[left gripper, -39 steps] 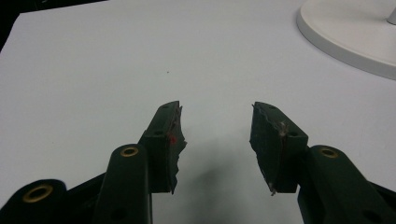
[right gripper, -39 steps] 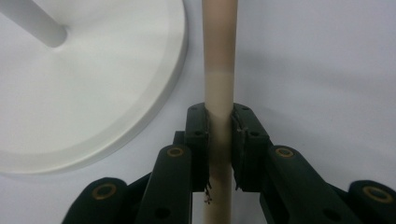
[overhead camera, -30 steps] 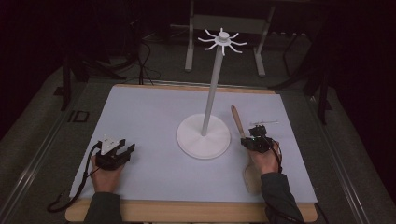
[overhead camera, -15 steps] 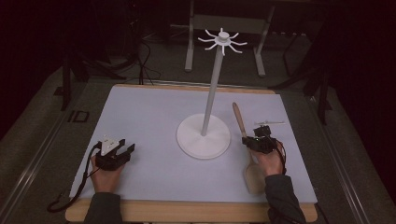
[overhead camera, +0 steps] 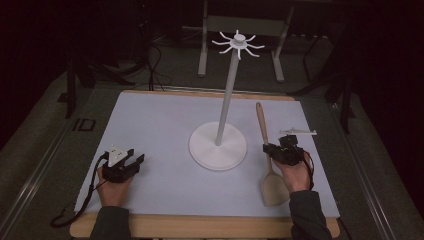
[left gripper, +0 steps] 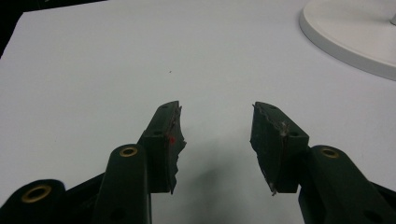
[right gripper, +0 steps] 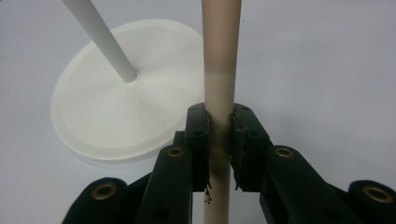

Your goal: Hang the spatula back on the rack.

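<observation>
While clamped by the right tool (right gripper: 219, 135), wooden spatula (overhead camera: 267, 155) beside white stand (overhead camera: 218, 145).

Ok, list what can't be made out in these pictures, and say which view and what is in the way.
- Wooden spatula: in the high view the right gripper and hand cover part of its handle and one blade edge; the right gripper view's bottom edge cuts off the blade.
- White stand: its hooked top lies beyond the right gripper view's top edge, and the left gripper view catches just a piece of its base.
- Room behind the table: too dark in the high view.
</observation>
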`<action>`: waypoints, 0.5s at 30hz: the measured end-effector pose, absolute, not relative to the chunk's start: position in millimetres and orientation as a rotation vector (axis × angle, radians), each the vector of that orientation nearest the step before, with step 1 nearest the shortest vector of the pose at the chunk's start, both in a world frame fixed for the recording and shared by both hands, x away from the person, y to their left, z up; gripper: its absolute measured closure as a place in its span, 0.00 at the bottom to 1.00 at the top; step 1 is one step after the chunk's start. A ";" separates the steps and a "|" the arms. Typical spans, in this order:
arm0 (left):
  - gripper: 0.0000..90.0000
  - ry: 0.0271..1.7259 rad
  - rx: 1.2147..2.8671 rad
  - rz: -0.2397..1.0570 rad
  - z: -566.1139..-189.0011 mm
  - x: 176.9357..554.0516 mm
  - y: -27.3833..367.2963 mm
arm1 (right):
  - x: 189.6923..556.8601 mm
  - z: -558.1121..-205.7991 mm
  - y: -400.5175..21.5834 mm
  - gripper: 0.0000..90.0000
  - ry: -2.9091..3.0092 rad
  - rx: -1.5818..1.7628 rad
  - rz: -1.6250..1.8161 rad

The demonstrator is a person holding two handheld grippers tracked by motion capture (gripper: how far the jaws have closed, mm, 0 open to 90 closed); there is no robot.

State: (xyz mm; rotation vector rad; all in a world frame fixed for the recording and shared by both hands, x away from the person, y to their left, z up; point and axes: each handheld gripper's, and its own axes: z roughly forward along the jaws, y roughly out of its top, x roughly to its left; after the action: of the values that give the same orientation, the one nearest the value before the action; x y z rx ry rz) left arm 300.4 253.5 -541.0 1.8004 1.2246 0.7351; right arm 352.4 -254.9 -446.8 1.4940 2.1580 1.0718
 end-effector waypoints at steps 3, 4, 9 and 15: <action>0.59 1.224 1.801 0.736 -540.9 300.3 253.5 | 350.4 -441.9 -256.1 0.87 2.147 1.483 1.088; 0.59 1.224 1.802 0.736 -540.9 300.3 253.5 | 350.0 -440.6 -256.4 0.87 2.146 1.482 1.090; 0.59 1.226 1.797 0.740 -540.9 300.0 253.3 | 348.9 -432.9 -258.0 0.87 2.129 1.466 1.110; 0.59 1.228 1.795 0.738 -540.9 300.1 253.7 | 348.3 -427.0 -257.4 0.87 2.118 1.446 1.130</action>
State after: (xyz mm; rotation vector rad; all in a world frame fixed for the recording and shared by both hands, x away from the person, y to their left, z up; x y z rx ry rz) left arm 300.1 253.7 -540.9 1.7949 1.2278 0.7381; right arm 348.3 -257.4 -427.0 1.4464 2.1185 1.1303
